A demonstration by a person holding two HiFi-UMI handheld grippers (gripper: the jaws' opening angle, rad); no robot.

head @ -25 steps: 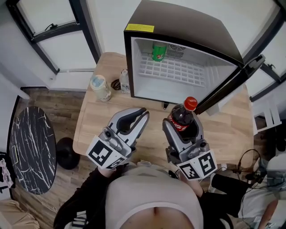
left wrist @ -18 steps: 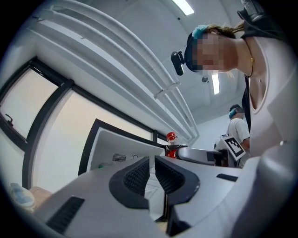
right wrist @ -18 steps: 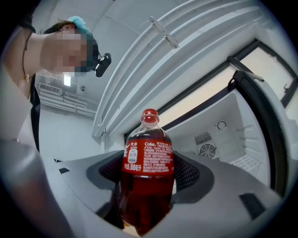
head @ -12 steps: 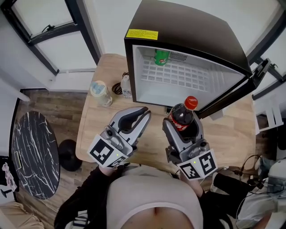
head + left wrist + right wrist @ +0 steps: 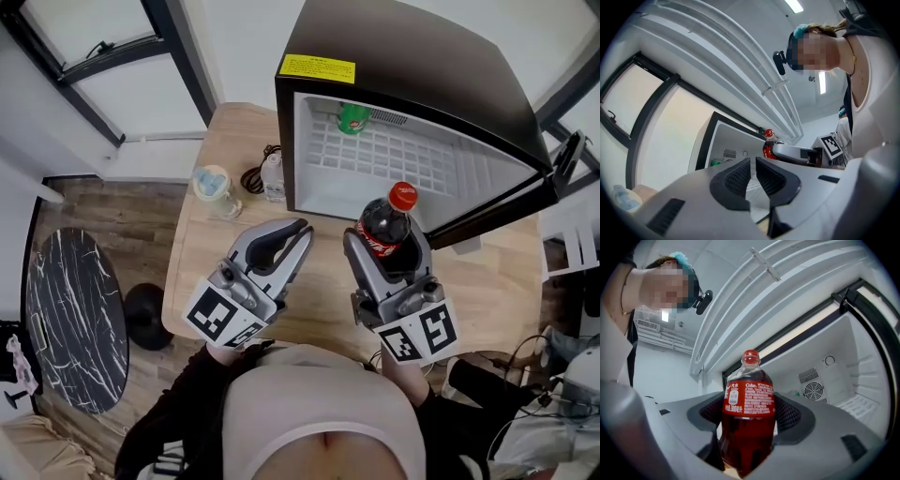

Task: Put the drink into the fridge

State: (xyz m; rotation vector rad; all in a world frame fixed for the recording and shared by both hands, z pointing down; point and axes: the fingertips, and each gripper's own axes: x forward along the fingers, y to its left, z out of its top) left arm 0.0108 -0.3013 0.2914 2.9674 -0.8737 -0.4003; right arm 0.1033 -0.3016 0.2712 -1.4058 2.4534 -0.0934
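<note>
My right gripper (image 5: 386,246) is shut on a cola bottle (image 5: 384,225) with a red cap and red label, held upright in front of the open mini fridge (image 5: 403,94). In the right gripper view the cola bottle (image 5: 748,420) stands between the two pads of my right gripper (image 5: 749,414). A green bottle (image 5: 353,117) stands at the back of the fridge's white wire shelf (image 5: 394,164). My left gripper (image 5: 286,239) hovers beside it over the table, jaws nearly together with nothing between them; the left gripper (image 5: 753,174) shows the same narrow gap.
A wooden table (image 5: 225,253) carries the fridge. On its left side stand a lidded cup (image 5: 214,187), a small clear bottle (image 5: 274,176) and a coiled cable (image 5: 253,176). The fridge door (image 5: 525,202) hangs open to the right. A round marble table (image 5: 70,319) sits lower left.
Both grippers and the cola bottle have kept their pose while the view has shifted slightly toward the fridge, which now sits a little more to the right.
</note>
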